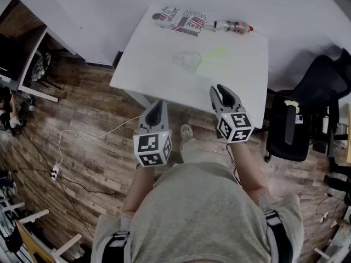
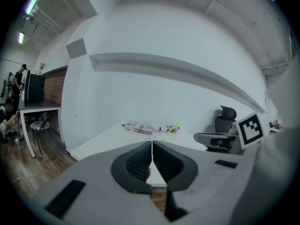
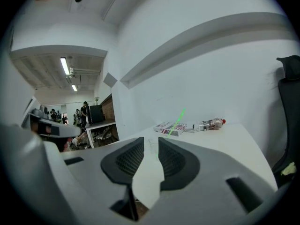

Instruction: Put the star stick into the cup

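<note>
The left gripper (image 1: 157,105) is held almost level, well short and left of the cup (image 1: 191,58), its fingers pressed together with nothing held. The stick (image 1: 215,55) is seen leaning out of the cup to its right. The right gripper (image 1: 222,89) is held likewise, nearer the cup, fingers parted and empty.

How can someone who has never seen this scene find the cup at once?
Look at the white table; at its far edge lie a flag-printed book and a plastic bottle. Nearer to the person, about mid-table, stands the cup. It alone is clear and round, with a green stick slanting at its right side in the head view.
</note>
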Demonstrator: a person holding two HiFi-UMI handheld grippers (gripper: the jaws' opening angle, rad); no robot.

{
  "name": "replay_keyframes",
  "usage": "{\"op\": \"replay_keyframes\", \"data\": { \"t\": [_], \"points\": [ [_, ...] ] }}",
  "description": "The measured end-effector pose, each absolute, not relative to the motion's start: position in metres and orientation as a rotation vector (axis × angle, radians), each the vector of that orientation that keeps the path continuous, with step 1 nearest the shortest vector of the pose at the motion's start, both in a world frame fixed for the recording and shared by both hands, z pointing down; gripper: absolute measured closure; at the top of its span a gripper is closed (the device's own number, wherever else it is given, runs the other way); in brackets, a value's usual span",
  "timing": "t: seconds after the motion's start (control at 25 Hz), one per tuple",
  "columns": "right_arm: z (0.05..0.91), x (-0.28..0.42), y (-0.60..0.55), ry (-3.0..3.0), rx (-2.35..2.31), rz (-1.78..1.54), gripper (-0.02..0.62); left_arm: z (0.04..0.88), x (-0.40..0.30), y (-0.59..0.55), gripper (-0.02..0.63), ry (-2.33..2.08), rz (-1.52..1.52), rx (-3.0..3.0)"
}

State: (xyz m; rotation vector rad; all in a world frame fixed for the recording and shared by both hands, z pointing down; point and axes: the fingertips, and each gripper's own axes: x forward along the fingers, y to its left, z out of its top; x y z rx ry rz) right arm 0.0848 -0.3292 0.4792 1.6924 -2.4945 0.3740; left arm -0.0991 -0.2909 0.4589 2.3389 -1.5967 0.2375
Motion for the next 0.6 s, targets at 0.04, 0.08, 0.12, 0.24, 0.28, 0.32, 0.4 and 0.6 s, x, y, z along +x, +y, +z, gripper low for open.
{"op": "replay_keyframes", "data": {
  "t": [0.04,0.08,0.12,0.24,0.28,0.32,0.4,0.6],
  "points": [
    [0.476,0.083,-0.320,-2.500,1.690,0.364,0.497,0.458,-0.100,-0.283,0.597,-1.598,0.234,2.341],
    [0.474,0.082,-0.311,-2.504,1.688,0.354,0.499,0.457,-0.100,-0.275,0.597,-1.600,0.231,2.343],
    [0.472,0.080,-0.303,-2.505,1.686,0.345,0.500,0.457,-0.101,-0.268,0.597,-1.601,0.228,2.345],
    [0.468,0.075,-0.278,-2.502,1.681,0.326,0.512,0.456,-0.105,-0.246,0.597,-1.605,0.218,2.348],
    [0.466,0.073,-0.270,-2.503,1.679,0.322,0.518,0.455,-0.106,-0.240,0.597,-1.607,0.214,2.347],
    [0.464,0.072,-0.263,-2.505,1.677,0.320,0.526,0.454,-0.107,-0.234,0.597,-1.610,0.212,2.346],
    [0.459,0.069,-0.249,-2.512,1.671,0.314,0.540,0.452,-0.108,-0.223,0.597,-1.615,0.210,2.348],
    [0.443,0.058,-0.213,-2.550,1.665,0.272,0.563,0.449,-0.112,-0.193,0.597,-1.626,0.200,2.354]
  ]
}}
